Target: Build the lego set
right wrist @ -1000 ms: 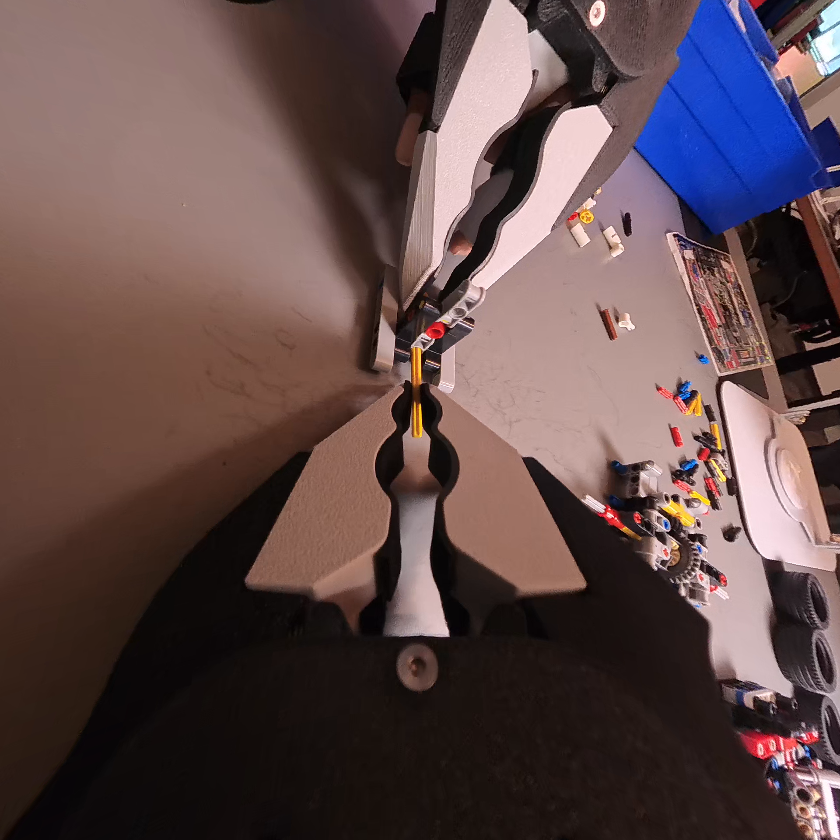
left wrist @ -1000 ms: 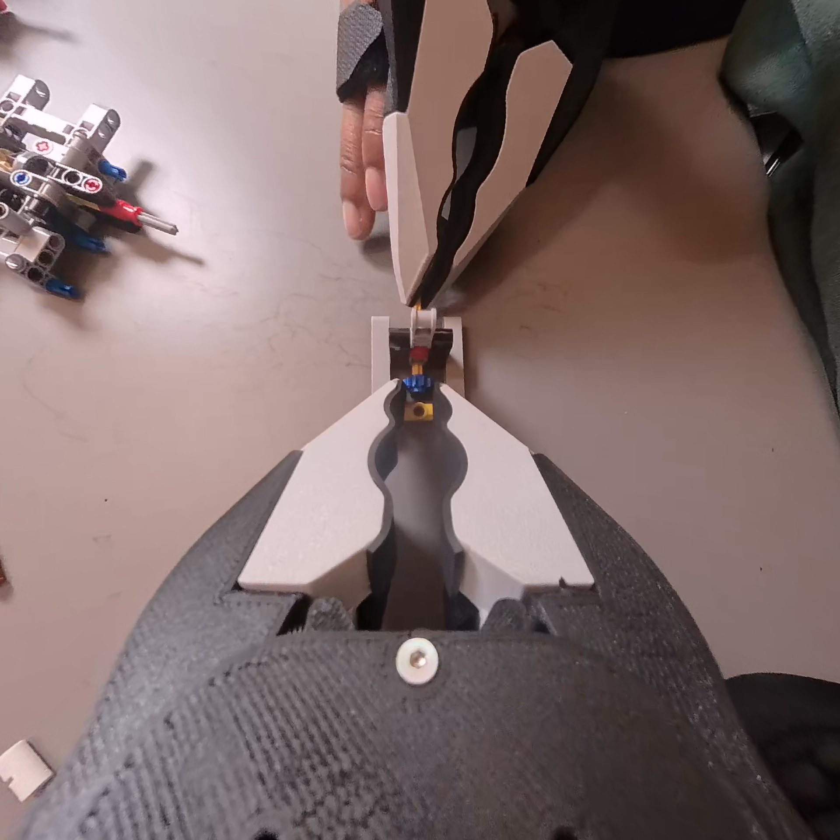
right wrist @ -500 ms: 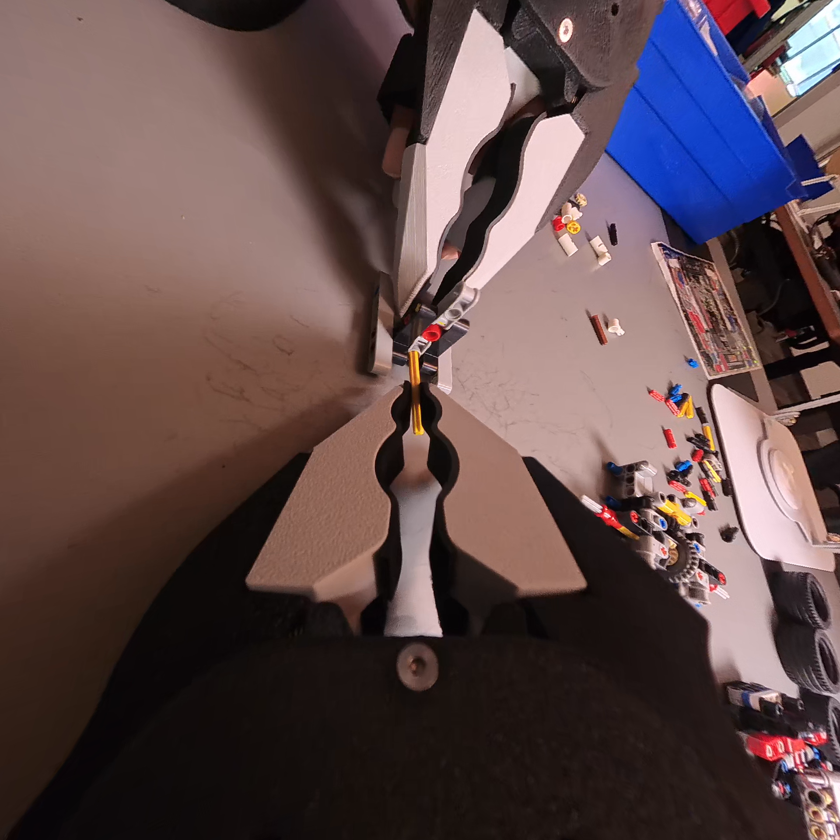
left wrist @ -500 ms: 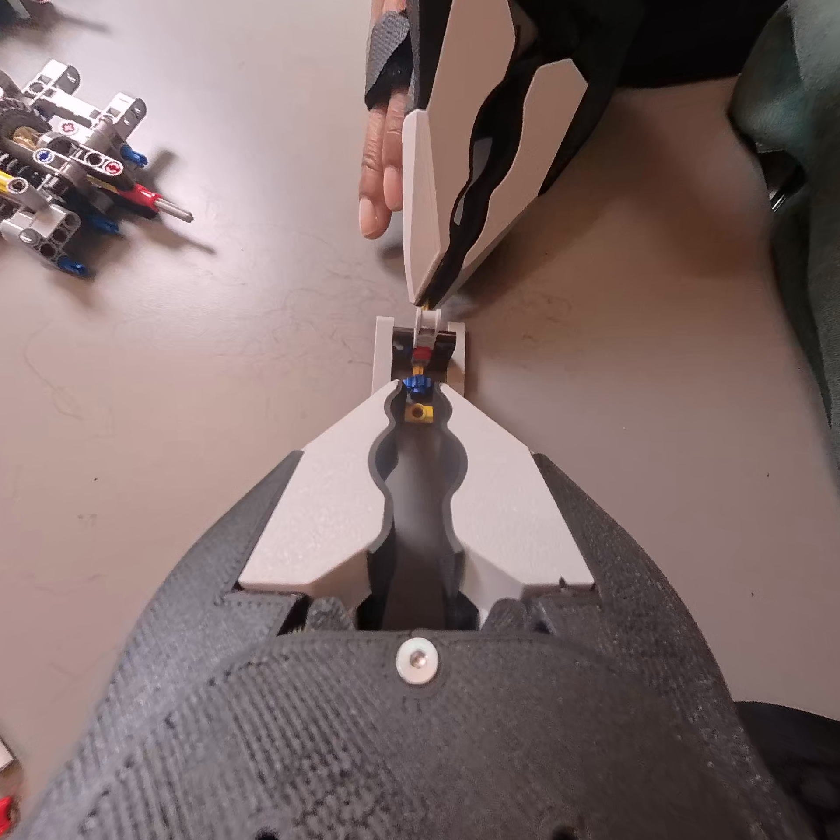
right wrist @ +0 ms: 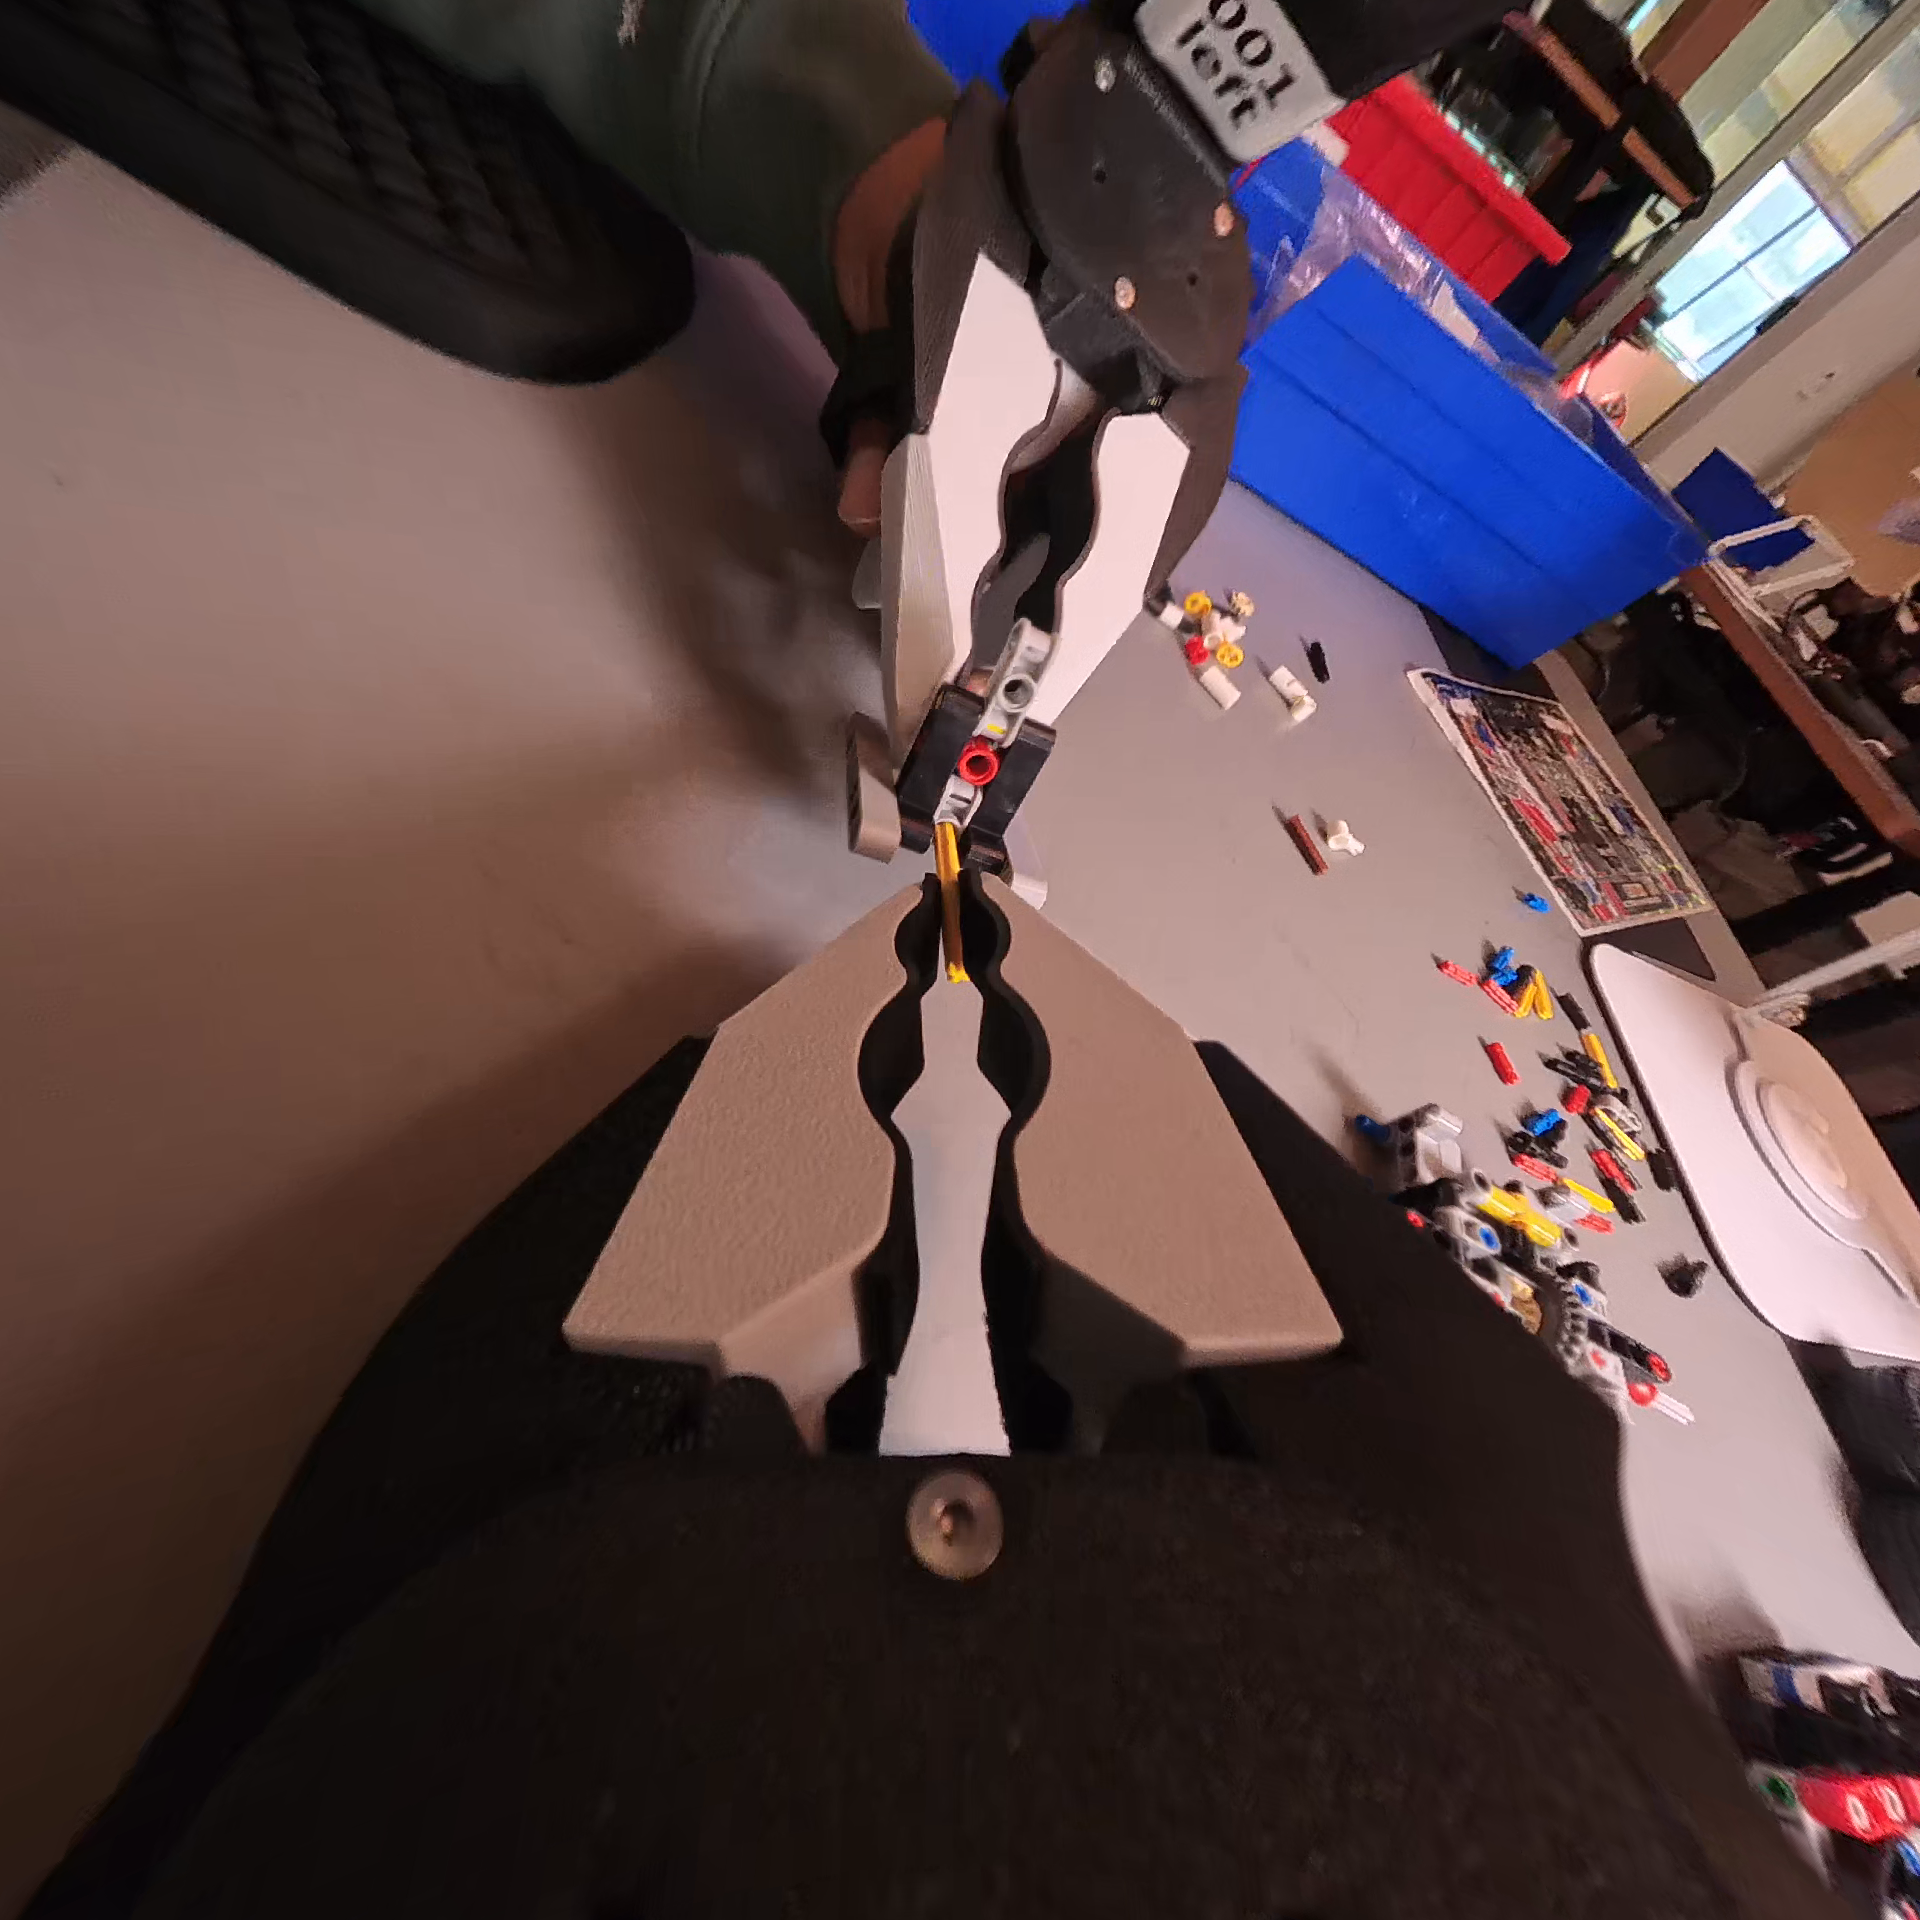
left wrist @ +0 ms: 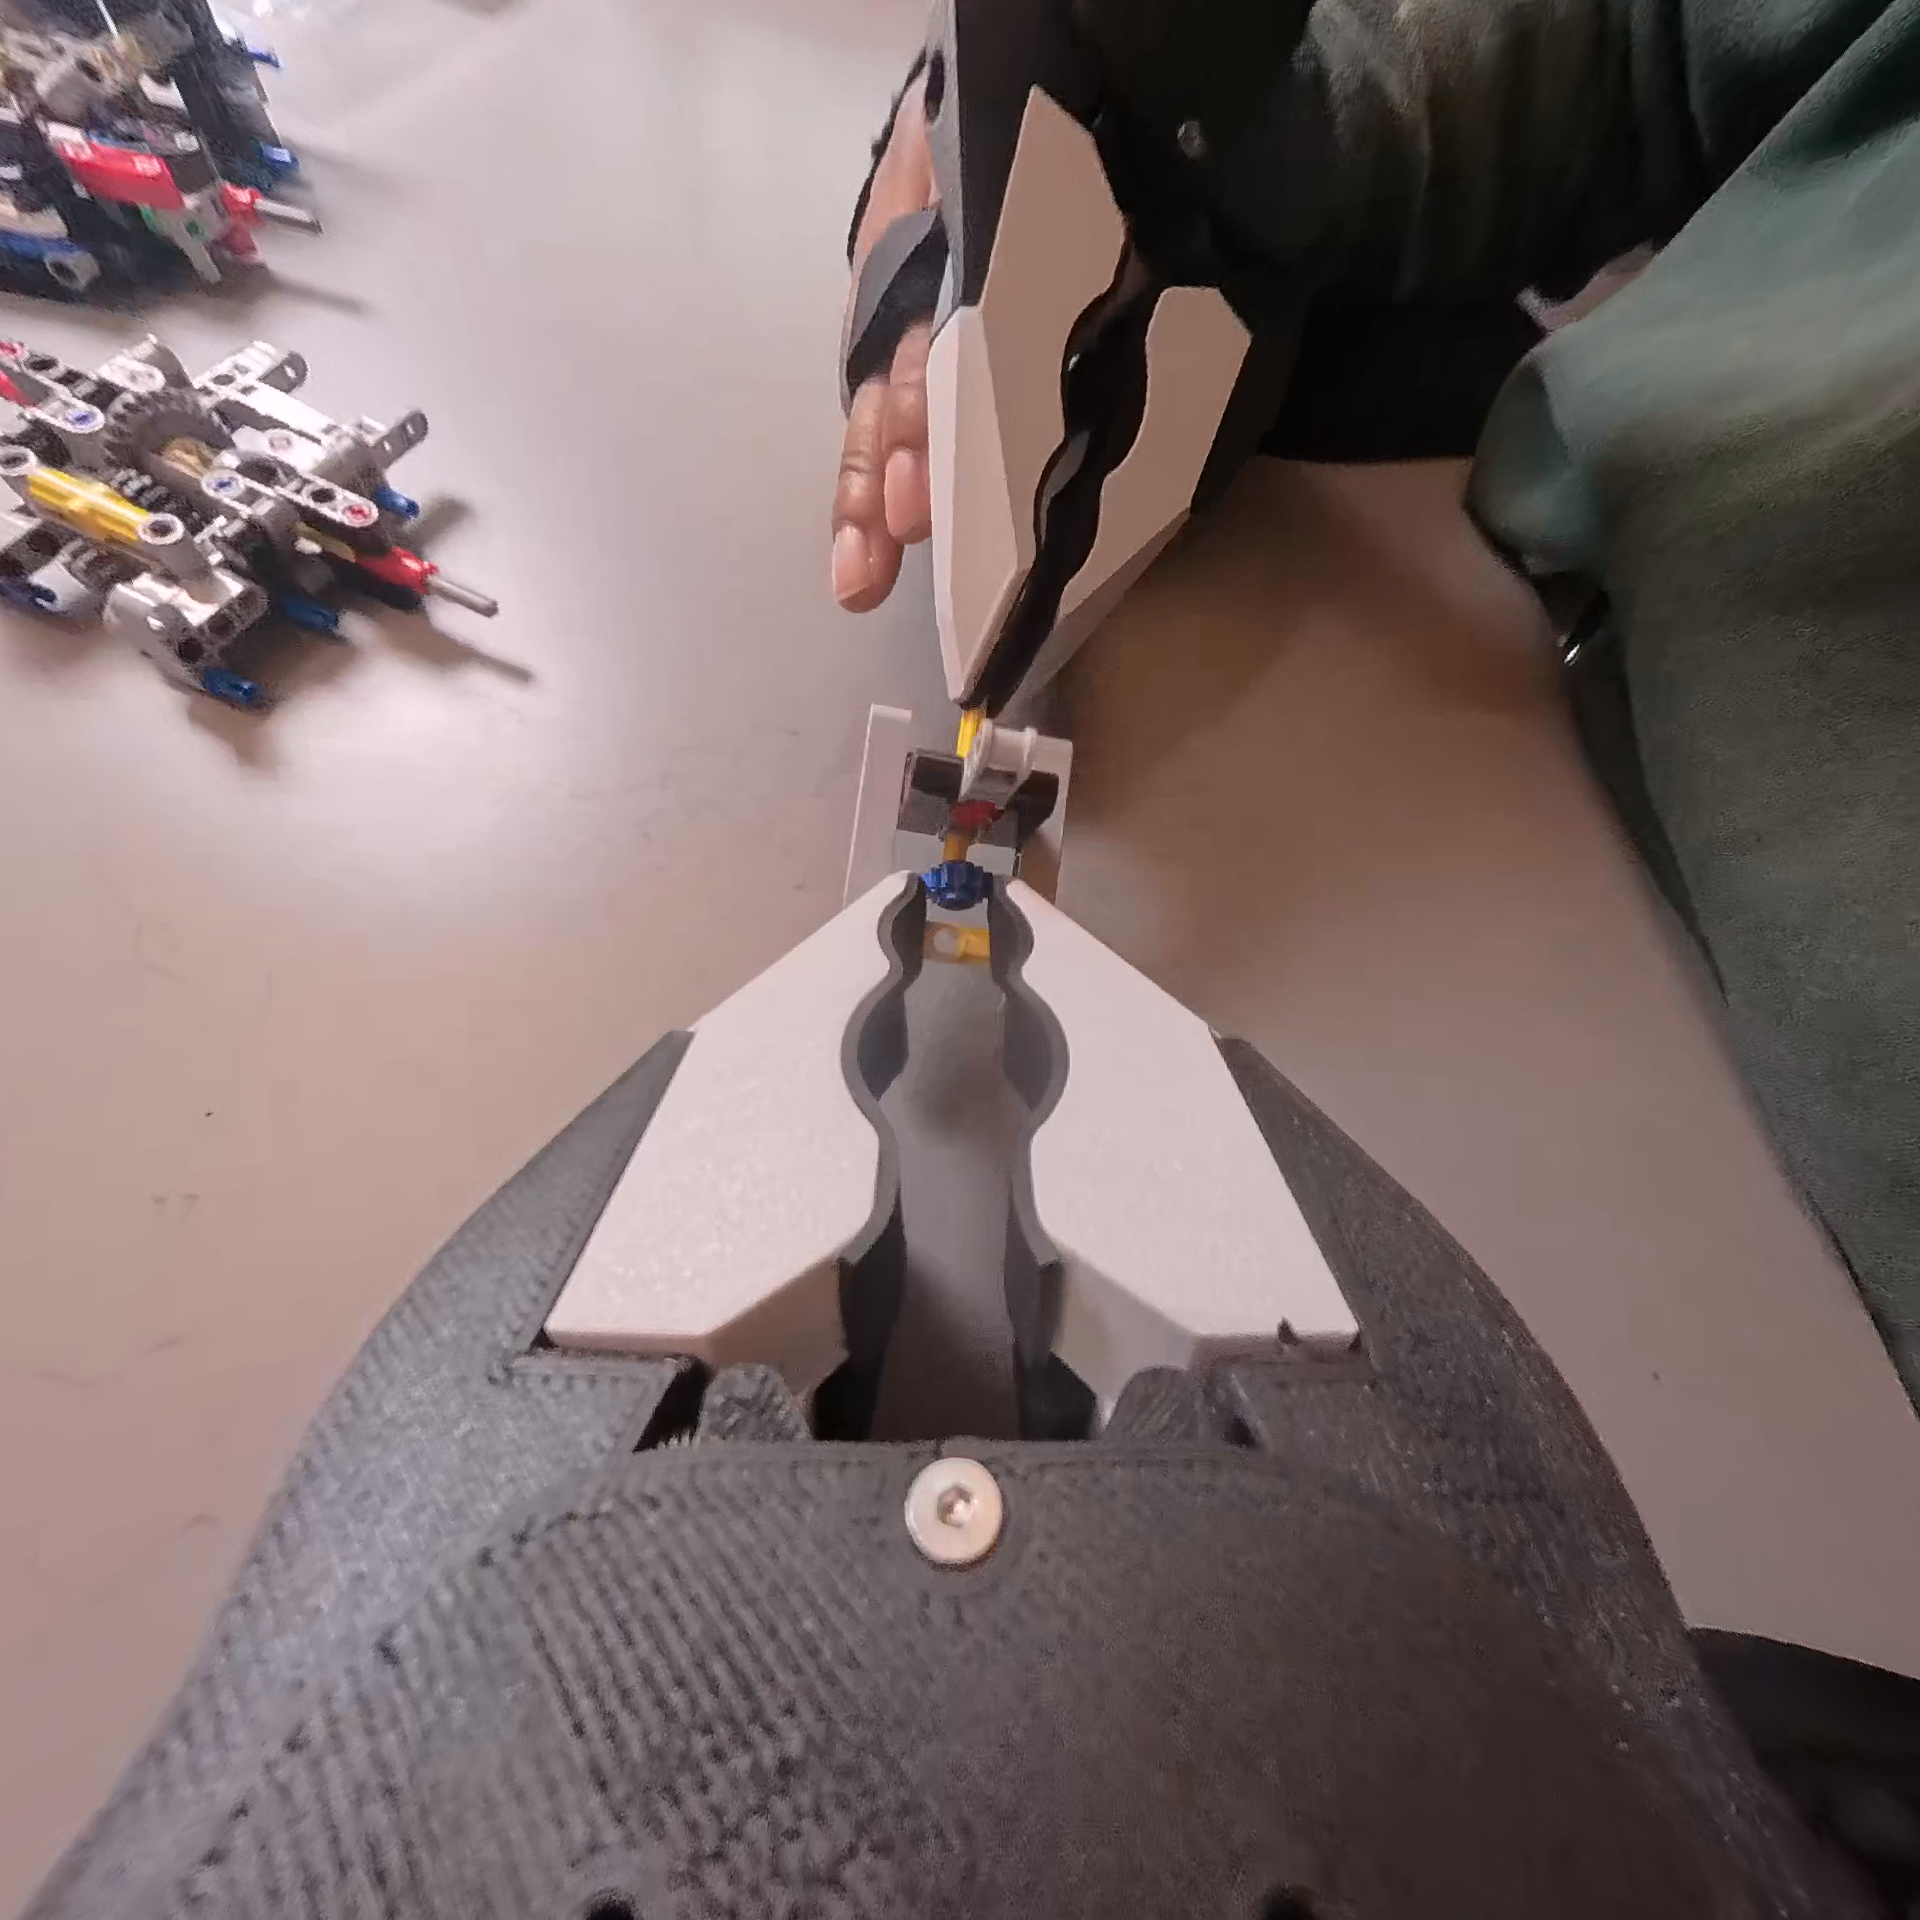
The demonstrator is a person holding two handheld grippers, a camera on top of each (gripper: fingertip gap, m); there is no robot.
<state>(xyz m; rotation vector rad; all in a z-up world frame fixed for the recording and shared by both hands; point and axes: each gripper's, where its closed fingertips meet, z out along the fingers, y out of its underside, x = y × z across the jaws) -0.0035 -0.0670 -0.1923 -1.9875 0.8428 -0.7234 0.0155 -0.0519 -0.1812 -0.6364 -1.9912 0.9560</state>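
Observation:
My left gripper (left wrist: pixel 956 896) is shut on a small brick assembly (left wrist: pixel 982 790). Its pads press on the assembly's yellow connector (left wrist: pixel 956 942), just behind a blue gear (left wrist: pixel 954 881). The assembly has a black frame, a grey beam and a red bush, and it also shows in the right wrist view (right wrist: pixel 971 769). My right gripper (right wrist: pixel 948 896) is shut on a thin yellow axle (right wrist: pixel 949 920) whose far end sits in the assembly's grey beam. The two grippers face each other tip to tip. The right gripper (left wrist: pixel 987 691) shows in the left wrist view with a hand beside it.
A larger brick model (left wrist: pixel 208 520) lies at the left, with another (left wrist: pixel 135 177) behind it. Right of the grippers are loose pieces (right wrist: pixel 1538 1091), an instruction booklet (right wrist: pixel 1558 800), a white tray (right wrist: pixel 1787 1143) and blue bins (right wrist: pixel 1455 416). A green sleeve (left wrist: pixel 1714 623) is close by. Left and right tips are no more than a few centimetres apart.
Both grippers have moved and tilted together with the assembly between them, so both views have swung. The grasps on the assembly and on the yellow axle look unchanged.

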